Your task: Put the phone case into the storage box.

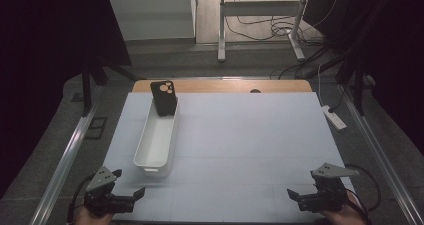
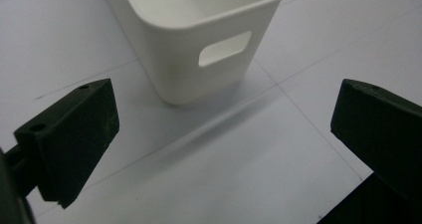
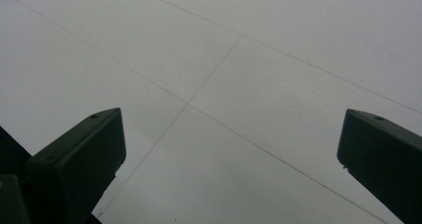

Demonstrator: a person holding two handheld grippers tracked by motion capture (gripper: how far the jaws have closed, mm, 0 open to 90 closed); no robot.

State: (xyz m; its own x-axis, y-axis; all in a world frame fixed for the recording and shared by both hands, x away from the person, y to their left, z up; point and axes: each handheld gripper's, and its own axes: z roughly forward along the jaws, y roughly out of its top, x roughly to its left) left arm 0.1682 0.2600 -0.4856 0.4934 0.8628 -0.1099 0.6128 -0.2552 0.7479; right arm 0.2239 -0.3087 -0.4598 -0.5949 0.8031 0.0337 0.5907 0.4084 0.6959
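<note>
A long white bin point(image 1: 156, 140) lies lengthwise on the left half of the pale table mat point(image 1: 240, 145). A black phone case point(image 1: 164, 98) with round camera cut-outs stands tilted in the bin's far end. My left gripper point(image 1: 131, 185) rests at the near left corner, open and holding nothing. In the left gripper view the bin's near end wall point(image 2: 209, 40) with its handle slot rises just beyond my left gripper point(image 2: 224, 134). My right gripper point(image 1: 296, 195) sits at the near right corner, open and holding nothing. In the right gripper view my right gripper point(image 3: 231, 159) hangs over bare mat point(image 3: 239, 74).
A wooden table edge point(image 1: 225, 86) shows beyond the mat. A white power strip point(image 1: 334, 117) lies on the floor at the right. Metal rails point(image 1: 70, 155) run along both sides. A table frame point(image 1: 260, 20) and cables stand far behind.
</note>
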